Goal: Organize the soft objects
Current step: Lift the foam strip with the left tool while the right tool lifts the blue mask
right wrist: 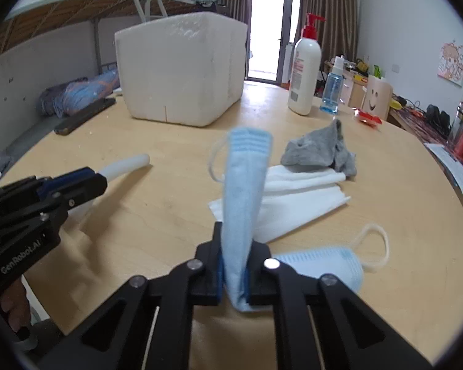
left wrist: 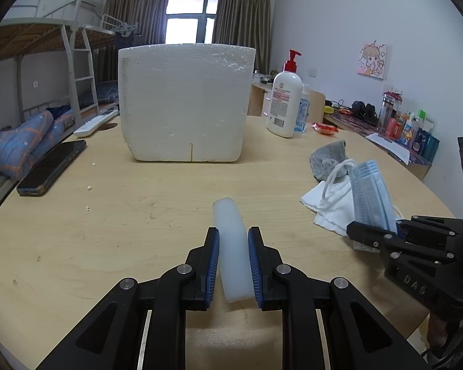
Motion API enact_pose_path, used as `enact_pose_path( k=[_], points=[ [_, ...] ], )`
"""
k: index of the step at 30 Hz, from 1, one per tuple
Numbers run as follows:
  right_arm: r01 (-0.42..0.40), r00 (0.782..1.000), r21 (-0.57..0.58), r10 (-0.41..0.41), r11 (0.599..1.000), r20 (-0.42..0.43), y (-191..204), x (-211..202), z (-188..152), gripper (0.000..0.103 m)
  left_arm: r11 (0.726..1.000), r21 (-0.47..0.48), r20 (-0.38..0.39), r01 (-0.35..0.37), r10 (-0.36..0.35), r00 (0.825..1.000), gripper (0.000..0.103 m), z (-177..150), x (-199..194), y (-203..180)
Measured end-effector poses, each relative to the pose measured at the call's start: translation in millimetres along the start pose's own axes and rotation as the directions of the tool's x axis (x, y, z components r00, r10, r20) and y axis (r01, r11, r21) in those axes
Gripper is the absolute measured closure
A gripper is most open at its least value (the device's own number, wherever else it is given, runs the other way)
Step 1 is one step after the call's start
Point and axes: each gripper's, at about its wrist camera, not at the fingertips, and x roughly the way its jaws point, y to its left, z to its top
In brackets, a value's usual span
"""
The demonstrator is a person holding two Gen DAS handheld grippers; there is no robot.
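Pale wooden table [left wrist: 108,246], white foam box [left wrist: 185,101], bunk bed [left wrist: 46,37], curtained window [left wrist: 189,15]

two grippers are counted: the left gripper [left wrist: 233,237] and the right gripper [right wrist: 234,259]. one foam box [left wrist: 185,101], one white soft bar [left wrist: 233,246], one blue face mask [right wrist: 247,185], one grey sock [right wrist: 318,154], one white cloth [right wrist: 299,197], one pump bottle [left wrist: 284,104], one small blue bottle [right wrist: 331,92] and one phone [left wrist: 51,166] are recorded.

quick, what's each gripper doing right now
left gripper: closed on the white silicone block.
right gripper: closed on the blue face mask.
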Motion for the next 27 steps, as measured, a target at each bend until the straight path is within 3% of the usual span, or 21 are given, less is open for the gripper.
enact_pose_path(
  k=[11, 27],
  points=[
    [-0.006, 0.997, 0.03, 0.004, 1.0, 0.08, -5, -26, 11, 0.095, 1.0, 0.011, 0.038, -0.009, 0.008, 0.999, 0.082, 6, -15, 1],
    [-0.03, 0.974, 0.02, 0.025, 0.999, 0.226, 6, -63, 32, 0.094, 0.998, 0.062, 0.146, -0.026, 0.017, 0.989, 0.082, 33, -57, 2]
  ],
)
